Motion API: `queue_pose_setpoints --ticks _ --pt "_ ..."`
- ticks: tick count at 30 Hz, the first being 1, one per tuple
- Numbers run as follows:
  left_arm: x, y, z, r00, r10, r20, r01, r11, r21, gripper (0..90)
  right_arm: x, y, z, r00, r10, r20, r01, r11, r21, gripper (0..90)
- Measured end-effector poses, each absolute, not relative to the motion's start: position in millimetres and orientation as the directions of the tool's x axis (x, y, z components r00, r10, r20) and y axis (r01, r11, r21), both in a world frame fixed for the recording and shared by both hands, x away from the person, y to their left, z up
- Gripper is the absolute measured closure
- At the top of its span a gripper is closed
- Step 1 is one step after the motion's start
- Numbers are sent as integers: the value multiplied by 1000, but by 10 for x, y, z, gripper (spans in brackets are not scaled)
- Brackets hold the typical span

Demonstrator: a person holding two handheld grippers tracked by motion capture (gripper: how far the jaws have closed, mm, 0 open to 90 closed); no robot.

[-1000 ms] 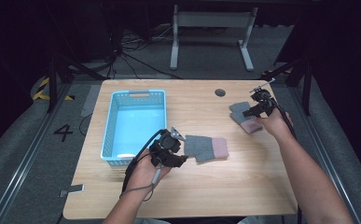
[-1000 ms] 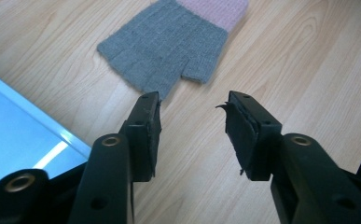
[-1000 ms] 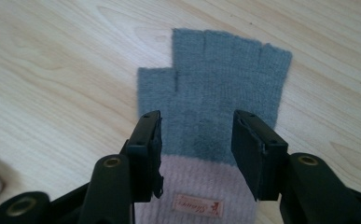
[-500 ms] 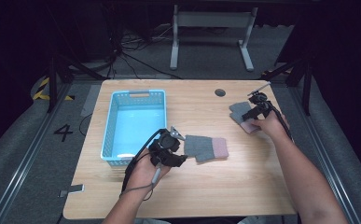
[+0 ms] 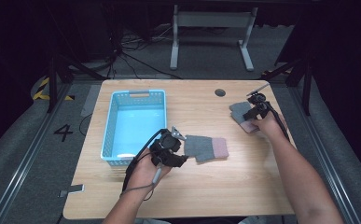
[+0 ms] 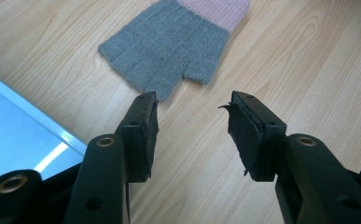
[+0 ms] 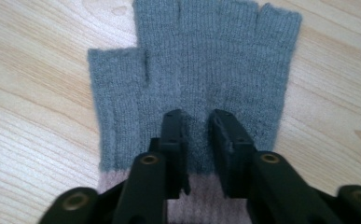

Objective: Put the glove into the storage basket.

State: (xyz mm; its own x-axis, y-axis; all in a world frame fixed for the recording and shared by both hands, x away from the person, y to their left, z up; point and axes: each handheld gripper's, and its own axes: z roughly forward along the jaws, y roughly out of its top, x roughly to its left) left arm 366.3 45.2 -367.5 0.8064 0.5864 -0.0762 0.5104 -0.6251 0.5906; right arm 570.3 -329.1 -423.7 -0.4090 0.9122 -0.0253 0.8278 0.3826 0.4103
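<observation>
Left gripper jaws spread wide, empty, just short of near glove lying flat beside blue basket. Right gripper jaws pinching fold of far glove at table's right edge.

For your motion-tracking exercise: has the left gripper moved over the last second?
No. The left gripper sits at the same spot between the blue basket and the near glove, jaws open.
</observation>
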Motion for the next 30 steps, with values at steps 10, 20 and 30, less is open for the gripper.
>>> queue_pose_setpoints --ticks 10,20,30 --pt "3691 427 -3665 811 580 -81 506 -625 594 527 5692 -3298 -4214 -391 920 -20 832 363 420 859" --pt "3727 403 -3644 817 571 -85 501 -629 594 527 5598 -3324 -4066 -402 916 -5 814 360 456 859" --pt "3753 395 -3641 816 571 -88 506 -631 588 520 5466 -3327 -3852 -445 896 0 783 389 486 858"
